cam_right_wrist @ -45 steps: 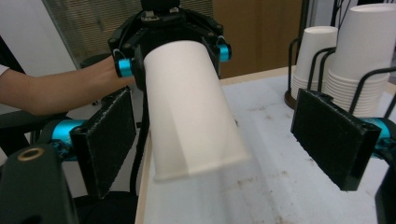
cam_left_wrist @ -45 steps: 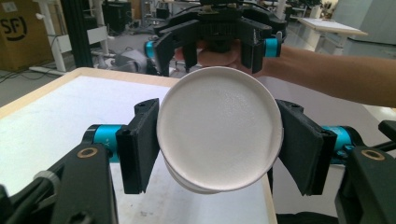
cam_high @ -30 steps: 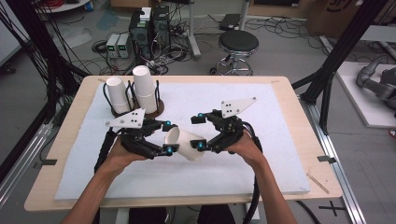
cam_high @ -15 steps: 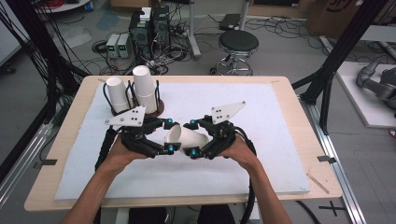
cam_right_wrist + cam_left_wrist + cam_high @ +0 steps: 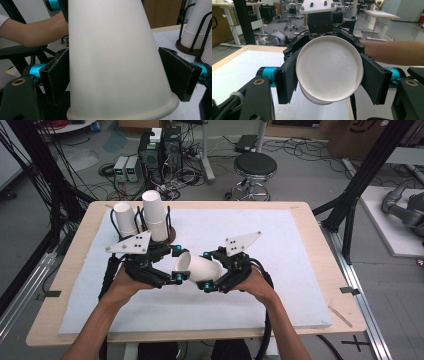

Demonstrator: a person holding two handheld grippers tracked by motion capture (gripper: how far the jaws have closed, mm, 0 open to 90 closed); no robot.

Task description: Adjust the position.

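Fingers [image 5: 287, 85] of the left gripper [image 5: 179, 264] were clamped narrow on the base end of the paper cup [image 5: 197, 266]. In the left gripper view the flat bottom disc faced the camera between the pads, and a second rim showed below it, so maybe two cups were nested. The right gripper [image 5: 207, 271] stood wide; its jaws had just been closing round the mouth end, and in the right gripper view both pads lay against the cup wall just above the rolled rim.

The cup hung on its side above the middle of the bench [image 5: 300, 250], with the left gripper at its 9 o'clock and the right at its 3 o'clock. The cup rack [image 5: 155, 215] with its stacks stood at 10 o'clock from it, well apart.

Handling judgement: very light, thin-walled, smooth and a bit slippery. It would dent or go oval under a hard squeeze. Best holds looked like the stiff base ring and the band beside the rolled rim, not mid-wall. A gentle, even pinch, pulling straight along the axis, seemed right if the cups were to separate.
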